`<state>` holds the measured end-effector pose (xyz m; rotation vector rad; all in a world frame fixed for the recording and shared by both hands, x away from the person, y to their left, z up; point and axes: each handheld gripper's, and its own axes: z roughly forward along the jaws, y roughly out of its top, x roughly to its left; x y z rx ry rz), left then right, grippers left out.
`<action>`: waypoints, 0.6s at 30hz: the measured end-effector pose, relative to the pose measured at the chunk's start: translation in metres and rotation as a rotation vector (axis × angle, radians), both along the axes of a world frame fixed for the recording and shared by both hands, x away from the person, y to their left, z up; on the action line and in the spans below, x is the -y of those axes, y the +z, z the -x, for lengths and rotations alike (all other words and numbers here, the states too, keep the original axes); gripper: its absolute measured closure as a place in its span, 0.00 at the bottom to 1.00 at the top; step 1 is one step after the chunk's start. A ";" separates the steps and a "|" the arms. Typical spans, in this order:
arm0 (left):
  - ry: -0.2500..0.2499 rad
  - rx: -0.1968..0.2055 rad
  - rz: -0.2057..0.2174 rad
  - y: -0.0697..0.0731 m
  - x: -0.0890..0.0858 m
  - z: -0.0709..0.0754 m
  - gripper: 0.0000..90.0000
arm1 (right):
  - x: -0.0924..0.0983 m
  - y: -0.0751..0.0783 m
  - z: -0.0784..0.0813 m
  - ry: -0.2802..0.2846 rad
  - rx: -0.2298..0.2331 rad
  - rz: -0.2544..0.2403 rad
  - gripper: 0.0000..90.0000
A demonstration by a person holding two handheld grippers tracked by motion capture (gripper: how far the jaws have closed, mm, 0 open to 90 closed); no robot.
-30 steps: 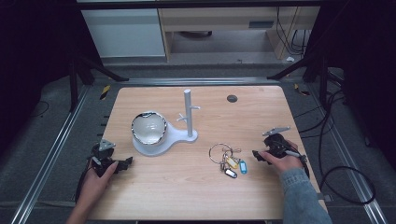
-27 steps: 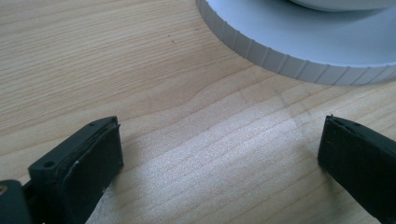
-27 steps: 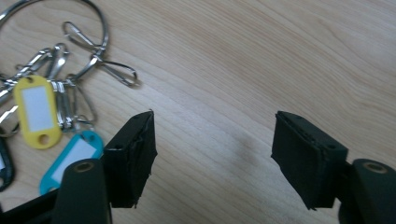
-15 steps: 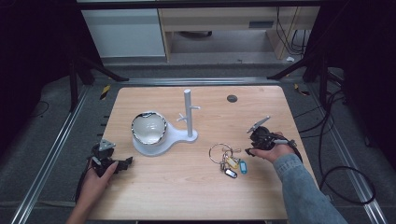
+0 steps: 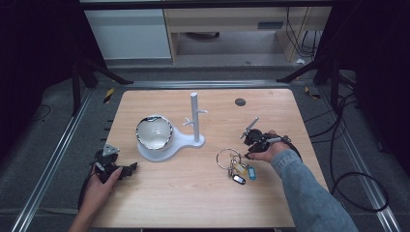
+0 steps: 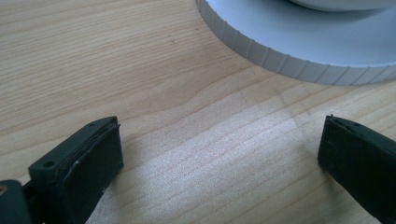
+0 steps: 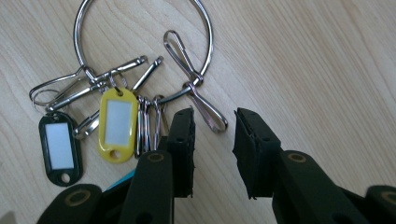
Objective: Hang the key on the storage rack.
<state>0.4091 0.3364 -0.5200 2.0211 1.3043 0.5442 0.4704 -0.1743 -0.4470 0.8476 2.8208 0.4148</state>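
key ring (image 7: 140, 70) lies just beyond right gripper (image 7: 214, 140) fingertips.

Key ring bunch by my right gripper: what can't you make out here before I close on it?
- Key ring, right gripper view: its top is cut off by the frame edge.
- Blue tag: in the right gripper view, mostly hidden behind the right gripper.
- Tag labels: blank or too small to read.
- Bowl contents, high view: too small; the left gripper view cuts the bowl off.
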 end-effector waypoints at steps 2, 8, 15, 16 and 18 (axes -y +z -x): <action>0.000 0.000 0.000 0.000 0.000 0.000 0.00 | -0.006 -0.002 -0.003 0.011 -0.006 0.023 0.74; 0.000 0.000 0.000 0.000 0.000 0.000 0.00 | -0.017 -0.006 -0.010 0.050 -0.028 0.062 0.76; 0.000 0.000 0.000 0.000 0.000 0.000 0.00 | -0.022 -0.012 -0.011 0.069 -0.069 0.090 0.83; 0.000 0.000 0.000 0.000 0.000 0.000 0.00 | -0.022 -0.012 -0.011 0.069 -0.073 0.095 0.83; 0.000 0.000 0.000 0.000 0.000 0.000 0.00 | -0.022 -0.013 -0.011 0.069 -0.083 0.106 0.85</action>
